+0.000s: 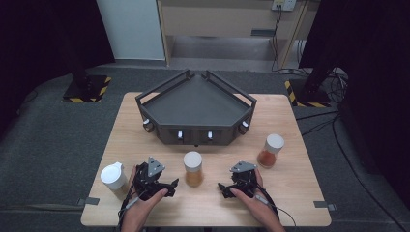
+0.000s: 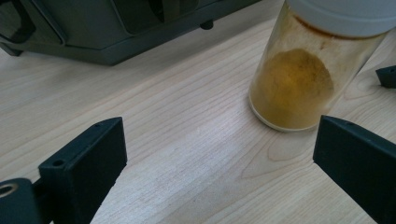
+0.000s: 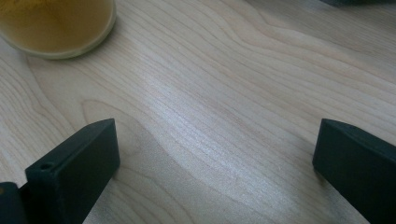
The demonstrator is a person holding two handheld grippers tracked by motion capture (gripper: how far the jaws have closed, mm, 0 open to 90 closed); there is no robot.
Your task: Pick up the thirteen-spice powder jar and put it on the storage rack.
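Three white-lidded jars stand on the wooden table [image 1: 290,193]. The middle jar [image 1: 193,169] holds yellow-orange powder and is between my two grippers. My left gripper [image 1: 167,186] is open just left of it; in the left gripper view the jar [image 2: 292,88] is ahead to the right, outside the open left gripper [image 2: 219,158]. My right gripper [image 1: 223,188] rests to the jar's right, also open. Bare wood lies within the right gripper [image 3: 215,158], with the jar's base [image 3: 56,23] at the upper left. A pale jar [image 1: 114,179] is at the left, a red-powder jar [image 1: 270,151] at the right.
A dark grey angular tray [image 1: 196,104] with low rails takes up the back middle of the table, and its front wall [image 2: 93,28] is in the left gripper view. A black part [image 2: 387,77] pokes in beyond the jar. Bare wood runs along the table's front edge.
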